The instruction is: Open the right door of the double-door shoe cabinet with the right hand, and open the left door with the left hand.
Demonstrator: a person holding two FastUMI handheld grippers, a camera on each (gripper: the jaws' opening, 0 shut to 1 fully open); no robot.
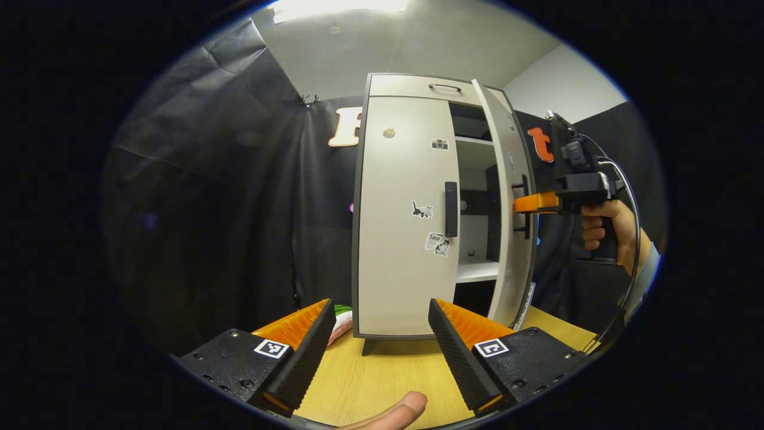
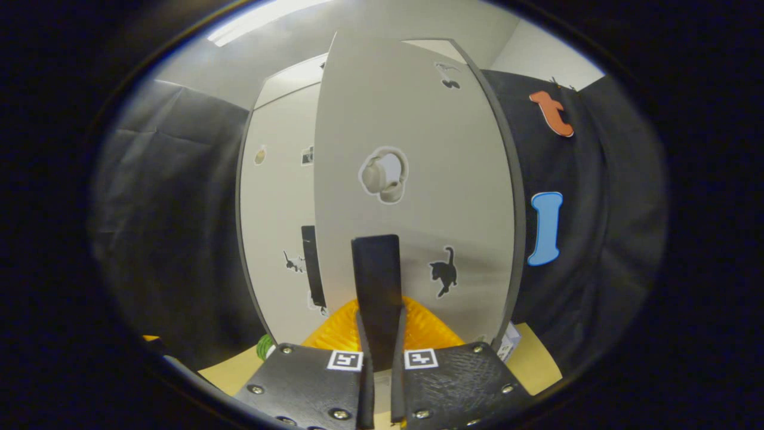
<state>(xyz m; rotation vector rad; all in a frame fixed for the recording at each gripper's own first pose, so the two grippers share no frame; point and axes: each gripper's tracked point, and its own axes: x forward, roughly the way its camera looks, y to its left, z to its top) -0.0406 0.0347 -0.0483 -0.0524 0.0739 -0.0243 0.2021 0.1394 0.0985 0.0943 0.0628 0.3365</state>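
The pale shoe cabinet (image 1: 406, 83) stands on a wooden table (image 1: 382, 376). Its left door (image 1: 400, 251) is closed, with a black vertical handle (image 1: 451, 209) at its right edge. The right door (image 1: 507, 239) stands partly swung out, and shelves (image 1: 476, 272) show in the gap. In the left gripper view, a hand (image 1: 609, 230) holds my right gripper (image 1: 528, 203) against that door's handle. In the right gripper view, my right gripper (image 2: 379, 325) is shut on the right door's black handle (image 2: 376, 269). My left gripper (image 1: 379, 334) is open, low in front of the left door and apart from it.
A green and pink object (image 1: 340, 319) lies at the cabinet's left foot, and a small box (image 1: 526, 304) at its right foot. Black cloth walls stand behind and to both sides. A fingertip (image 1: 397, 412) shows at the bottom edge of the left gripper view.
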